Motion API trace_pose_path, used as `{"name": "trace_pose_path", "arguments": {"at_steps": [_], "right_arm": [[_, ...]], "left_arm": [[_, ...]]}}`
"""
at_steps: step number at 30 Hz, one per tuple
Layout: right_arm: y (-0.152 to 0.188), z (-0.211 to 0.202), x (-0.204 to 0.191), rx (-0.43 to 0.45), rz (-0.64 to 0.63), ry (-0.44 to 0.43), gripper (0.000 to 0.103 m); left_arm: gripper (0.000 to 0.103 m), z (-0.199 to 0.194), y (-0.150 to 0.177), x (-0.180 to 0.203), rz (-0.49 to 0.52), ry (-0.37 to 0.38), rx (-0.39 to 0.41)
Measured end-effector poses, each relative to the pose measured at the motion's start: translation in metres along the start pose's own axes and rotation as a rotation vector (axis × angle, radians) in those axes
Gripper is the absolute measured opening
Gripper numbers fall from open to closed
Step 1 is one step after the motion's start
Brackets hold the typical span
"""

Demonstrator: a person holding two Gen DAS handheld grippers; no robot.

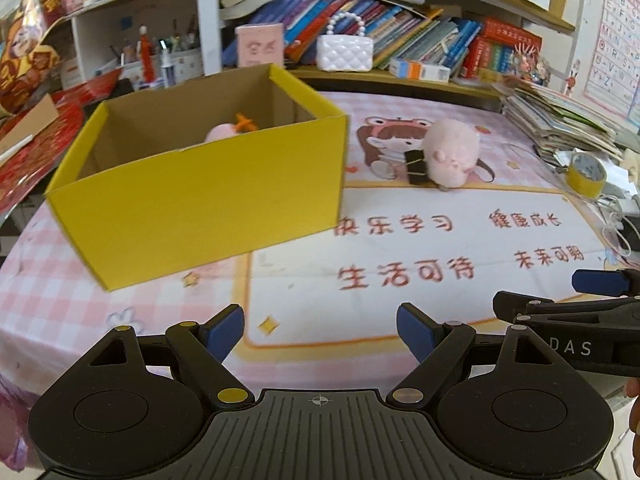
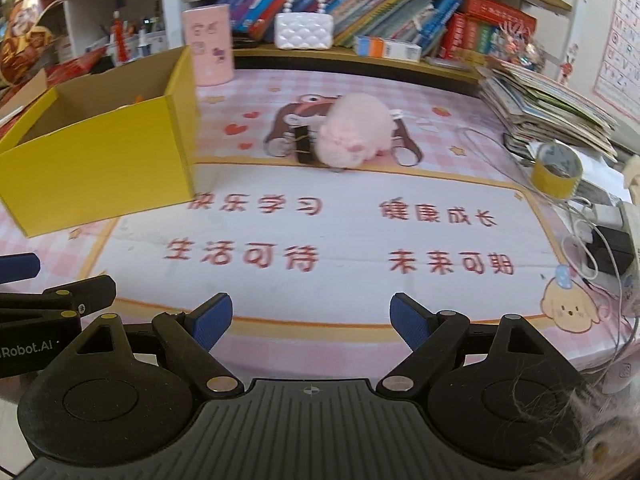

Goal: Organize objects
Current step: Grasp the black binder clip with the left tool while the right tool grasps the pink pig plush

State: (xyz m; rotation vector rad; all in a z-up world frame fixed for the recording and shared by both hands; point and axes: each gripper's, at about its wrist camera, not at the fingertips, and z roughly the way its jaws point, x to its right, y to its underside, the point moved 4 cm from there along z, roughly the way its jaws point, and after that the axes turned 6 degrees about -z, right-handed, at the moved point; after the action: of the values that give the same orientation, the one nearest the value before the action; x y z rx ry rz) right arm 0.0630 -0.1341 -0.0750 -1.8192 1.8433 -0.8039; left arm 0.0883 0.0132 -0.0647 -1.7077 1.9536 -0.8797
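A yellow cardboard box (image 1: 200,196) (image 2: 96,160) stands open-topped on the pink desk mat, with a pink soft thing and an orange bit (image 1: 228,130) inside. A pink plush pig (image 1: 452,150) (image 2: 356,136) lies further back on the mat, a small black block (image 1: 416,166) (image 2: 302,146) against its left side. My left gripper (image 1: 320,332) hovers over the mat's front, open and empty, the box ahead to its left. My right gripper (image 2: 312,322) is open and empty too, well short of the pig. Each gripper's side shows at the other view's edge.
A white quilted bag (image 1: 345,53) and a pink holder (image 2: 208,44) stand at the back under shelves of books. A stack of books (image 2: 548,108), a yellow tape roll (image 2: 556,170) and cables with a charger (image 2: 608,252) crowd the right side. Red papers (image 1: 36,148) lie left.
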Motion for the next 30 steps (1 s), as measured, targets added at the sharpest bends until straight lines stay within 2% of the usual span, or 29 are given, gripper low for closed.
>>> {"name": "trace_pose_path", "arguments": {"at_steps": [15, 30], "right_arm": [[-0.034, 0.037, 0.071, -0.015, 0.002, 0.004, 0.085], [-0.073, 0.080, 0.115, 0.002, -0.050, -0.059, 0.085]], "left_arm": [[0.086, 0.046, -0.036, 0.063, -0.005, 0.017, -0.013], [0.086, 0.080, -0.064, 0.090, -0.077, -0.070, 0.000]]}}
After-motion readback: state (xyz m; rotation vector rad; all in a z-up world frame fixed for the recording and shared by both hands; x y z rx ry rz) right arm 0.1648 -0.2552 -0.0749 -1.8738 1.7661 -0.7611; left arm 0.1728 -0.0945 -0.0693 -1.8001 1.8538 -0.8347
